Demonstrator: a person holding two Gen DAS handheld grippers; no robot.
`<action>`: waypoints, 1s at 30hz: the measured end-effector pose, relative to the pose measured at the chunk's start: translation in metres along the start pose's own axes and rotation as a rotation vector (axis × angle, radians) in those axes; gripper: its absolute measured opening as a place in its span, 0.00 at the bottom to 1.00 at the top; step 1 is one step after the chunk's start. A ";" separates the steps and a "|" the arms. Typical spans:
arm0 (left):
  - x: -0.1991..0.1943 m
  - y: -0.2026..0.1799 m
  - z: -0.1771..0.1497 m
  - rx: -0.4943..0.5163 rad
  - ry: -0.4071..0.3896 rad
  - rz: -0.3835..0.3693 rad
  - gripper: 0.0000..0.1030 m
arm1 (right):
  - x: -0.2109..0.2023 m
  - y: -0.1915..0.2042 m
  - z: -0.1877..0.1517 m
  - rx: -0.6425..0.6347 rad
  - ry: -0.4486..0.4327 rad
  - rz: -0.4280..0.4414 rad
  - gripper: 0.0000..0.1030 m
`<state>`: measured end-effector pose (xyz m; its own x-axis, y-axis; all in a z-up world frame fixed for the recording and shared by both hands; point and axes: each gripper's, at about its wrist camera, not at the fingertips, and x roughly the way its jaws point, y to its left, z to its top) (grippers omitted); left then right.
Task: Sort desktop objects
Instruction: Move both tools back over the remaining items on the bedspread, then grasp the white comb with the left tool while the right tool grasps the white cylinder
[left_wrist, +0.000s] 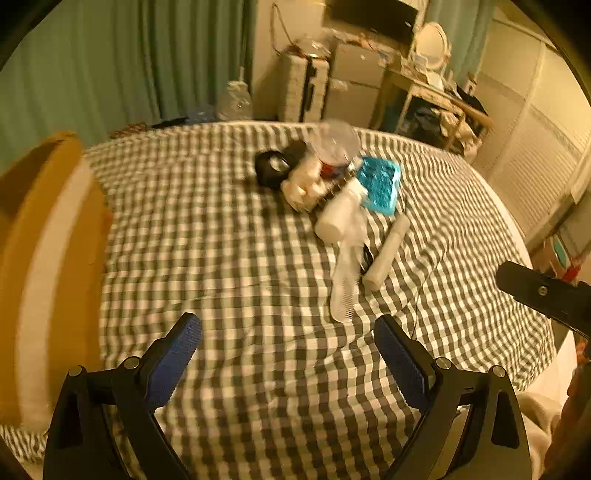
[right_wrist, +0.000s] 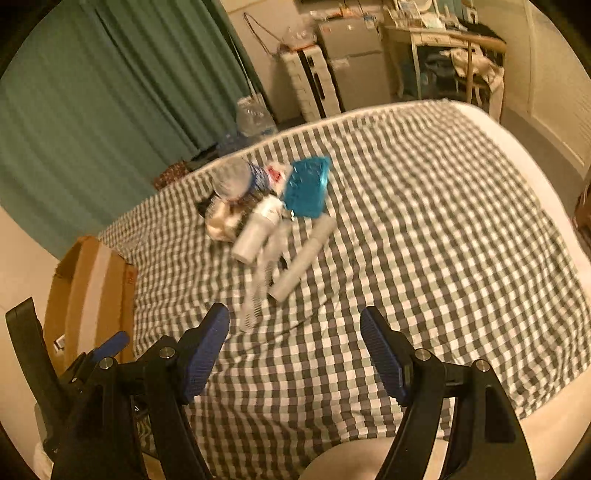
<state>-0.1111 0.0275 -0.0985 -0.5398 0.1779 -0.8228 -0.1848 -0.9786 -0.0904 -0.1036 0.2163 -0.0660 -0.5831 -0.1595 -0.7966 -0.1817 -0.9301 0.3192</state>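
Left gripper (left_wrist: 288, 354) and right gripper (right_wrist: 293, 349) both spread wide, holding nothing, above the checked sheet (left_wrist: 258, 258), beyond them the pile — comb (left_wrist: 345, 291), tube (left_wrist: 386, 253), white bottle (left_wrist: 338, 214), teal tray (left_wrist: 380, 182) — mid-bed, cardboard box (left_wrist: 48, 277) at left.

Checked cloth sheet (left_wrist: 258, 332), soft and wrinkled. Matt brown cardboard box (right_wrist: 92, 291), pale tape strip. Smooth white plastic bottle (left_wrist: 338, 214), translucent plastic comb (left_wrist: 343, 288), glossy teal plastic case (right_wrist: 308, 188). Ribbed blue gripper pads (left_wrist: 173, 363).
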 end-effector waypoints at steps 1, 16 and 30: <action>0.008 -0.003 0.001 0.011 0.008 -0.001 0.94 | 0.008 -0.002 0.001 0.003 0.013 -0.001 0.65; 0.109 -0.035 0.017 0.154 0.101 -0.005 0.94 | 0.135 -0.005 0.046 0.033 0.137 -0.007 0.37; 0.119 -0.036 0.025 0.179 0.041 -0.027 0.64 | 0.114 -0.026 0.046 0.038 0.000 -0.058 0.05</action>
<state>-0.1888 0.0865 -0.1794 -0.4991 0.1955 -0.8442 -0.3439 -0.9389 -0.0141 -0.2014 0.2374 -0.1416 -0.5710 -0.1055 -0.8142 -0.2455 -0.9244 0.2919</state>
